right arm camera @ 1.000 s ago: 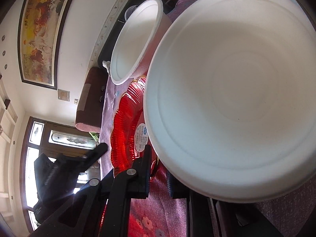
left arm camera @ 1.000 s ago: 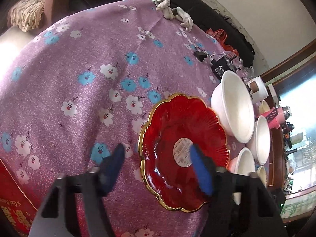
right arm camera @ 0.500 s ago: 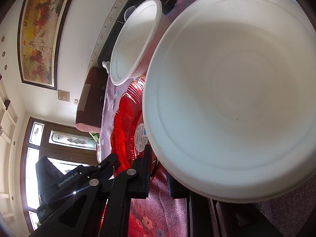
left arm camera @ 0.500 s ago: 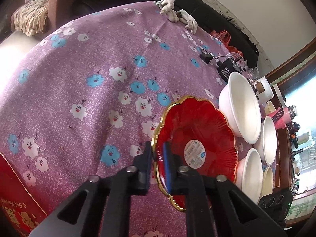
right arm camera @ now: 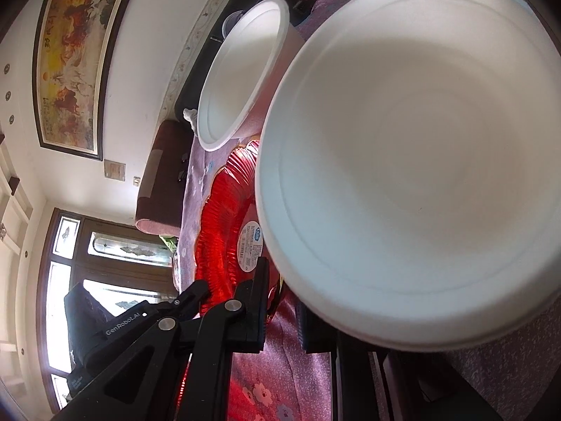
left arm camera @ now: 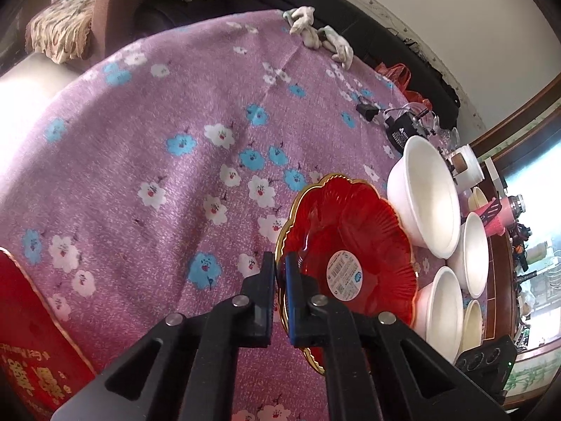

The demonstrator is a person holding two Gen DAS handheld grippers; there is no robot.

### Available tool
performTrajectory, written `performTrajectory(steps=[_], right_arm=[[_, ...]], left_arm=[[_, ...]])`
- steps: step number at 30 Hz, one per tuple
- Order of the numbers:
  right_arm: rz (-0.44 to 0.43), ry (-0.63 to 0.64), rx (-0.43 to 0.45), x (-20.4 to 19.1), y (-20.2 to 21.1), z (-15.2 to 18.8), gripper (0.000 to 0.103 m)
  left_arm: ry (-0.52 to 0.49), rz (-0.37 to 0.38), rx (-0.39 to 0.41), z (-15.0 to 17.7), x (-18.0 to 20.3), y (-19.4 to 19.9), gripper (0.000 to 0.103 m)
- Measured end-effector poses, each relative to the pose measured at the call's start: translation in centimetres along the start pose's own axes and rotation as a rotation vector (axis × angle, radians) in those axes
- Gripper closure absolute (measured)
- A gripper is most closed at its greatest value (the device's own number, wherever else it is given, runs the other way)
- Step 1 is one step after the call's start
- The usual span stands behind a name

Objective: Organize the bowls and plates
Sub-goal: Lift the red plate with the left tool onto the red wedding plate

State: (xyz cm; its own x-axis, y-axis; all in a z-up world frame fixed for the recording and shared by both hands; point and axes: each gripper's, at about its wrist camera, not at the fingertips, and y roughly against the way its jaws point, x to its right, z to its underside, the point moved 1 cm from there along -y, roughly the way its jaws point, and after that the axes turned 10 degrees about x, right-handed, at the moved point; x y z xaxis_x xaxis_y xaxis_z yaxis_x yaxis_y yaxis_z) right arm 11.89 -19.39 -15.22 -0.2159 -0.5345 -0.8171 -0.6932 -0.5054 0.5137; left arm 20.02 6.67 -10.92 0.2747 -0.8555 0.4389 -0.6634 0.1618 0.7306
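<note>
We see a tabletop (left arm camera: 175, 133) under purple flowered cloth. The left gripper (left arm camera: 279, 282) pinches the red plate (left arm camera: 350, 245) rim at 9 o'clock; white bowls (left arm camera: 426, 196) stand at its 3 o'clock. The right gripper (right arm camera: 282, 310) clamps a bowl (right arm camera: 413, 161). A painting (right arm camera: 75, 66) hangs on the wall.

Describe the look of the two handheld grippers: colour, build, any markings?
Both are matte black plastic with angular linkage arms and silver rivets. The left gripper has blue finger pads. White "GenRobot.AI" lettering shows on its side in the right view. Right gripper looks alike.
</note>
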Motion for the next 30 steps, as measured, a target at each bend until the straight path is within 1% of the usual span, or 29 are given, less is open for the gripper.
performTrajectory(steps=[4,9,15,20,25,30], right_arm=[[-0.007,0.016,-0.007,-0.5,-0.1,0.1,0.088],[-0.009,0.04,-0.002,-1.0,0.1,0.3,0.088],[-0.04,0.073,-0.009,-2.5,0.8,0.9,0.088],[-0.064,0.12,0.005,-4.0,2.1,2.3,0.088],[-0.075,0.147,-0.016,-5.1,2.9,4.1,0.088],[-0.096,0.206,-0.015,-7.4,4.5,5.9,0.088]], left_arm=[[-0.003,-0.002,0.016,-0.2,-0.1,1.1,0.098],[0.01,0.001,0.018,-0.2,-0.5,1.7,0.098],[0.017,0.016,0.057,-0.6,-1.0,4.4,0.098],[0.016,0.028,0.089,-0.4,-1.9,7.3,0.098],[0.023,0.035,0.119,-0.1,-3.3,10.2,0.098],[0.042,0.037,0.149,0.4,-5.1,13.0,0.098]])
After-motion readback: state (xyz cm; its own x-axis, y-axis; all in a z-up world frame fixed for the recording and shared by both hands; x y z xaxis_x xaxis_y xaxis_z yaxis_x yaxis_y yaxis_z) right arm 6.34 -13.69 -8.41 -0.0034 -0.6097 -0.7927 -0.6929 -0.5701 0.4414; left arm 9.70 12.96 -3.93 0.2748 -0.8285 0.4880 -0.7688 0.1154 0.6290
